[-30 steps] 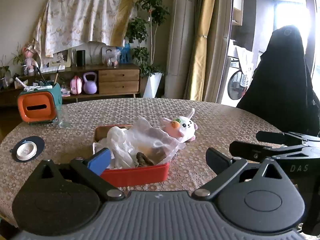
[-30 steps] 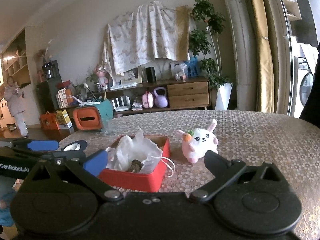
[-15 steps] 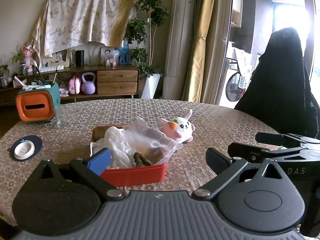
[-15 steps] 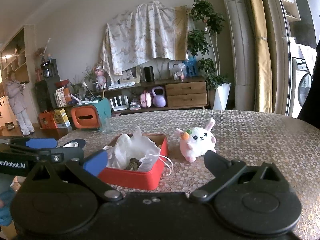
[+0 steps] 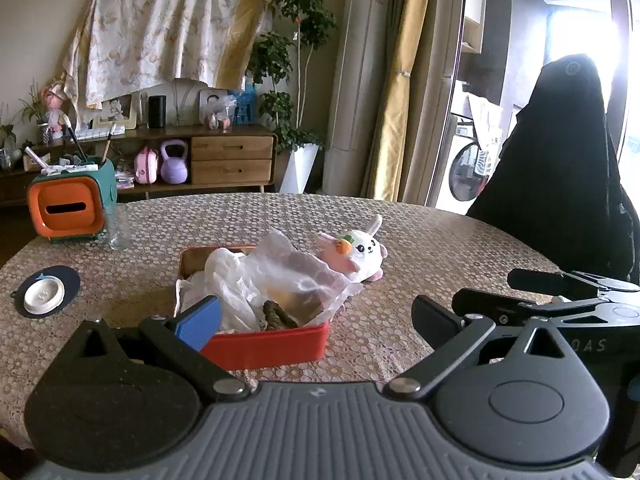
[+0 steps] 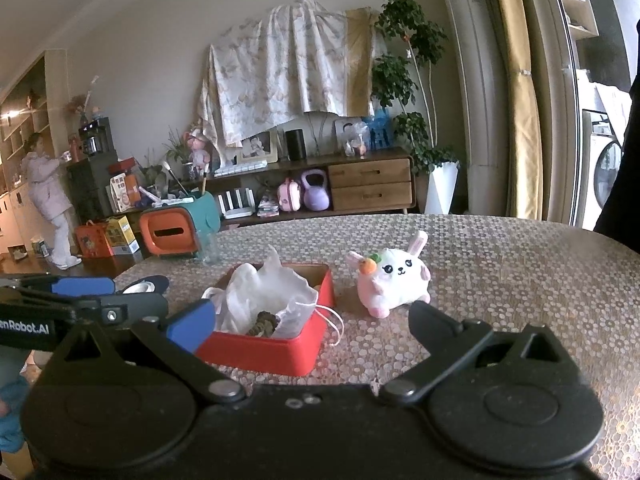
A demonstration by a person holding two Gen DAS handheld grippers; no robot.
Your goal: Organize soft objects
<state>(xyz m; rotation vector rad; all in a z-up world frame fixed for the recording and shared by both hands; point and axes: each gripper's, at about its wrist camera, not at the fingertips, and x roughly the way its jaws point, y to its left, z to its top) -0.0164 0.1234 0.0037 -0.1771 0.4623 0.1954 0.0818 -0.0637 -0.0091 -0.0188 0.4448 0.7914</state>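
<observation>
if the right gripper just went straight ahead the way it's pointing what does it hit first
Probably the red tin, at its near right corner, or the white drawstring bag lying in it. The right gripper is open and aimed between the tin and the plush bunny; depth is unclear.

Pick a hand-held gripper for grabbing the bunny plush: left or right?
Right, probably. The right hand-held gripper is open, and the bunny plush lies just past its right finger. From the left hand-held gripper, the red tin stands in between.
</observation>
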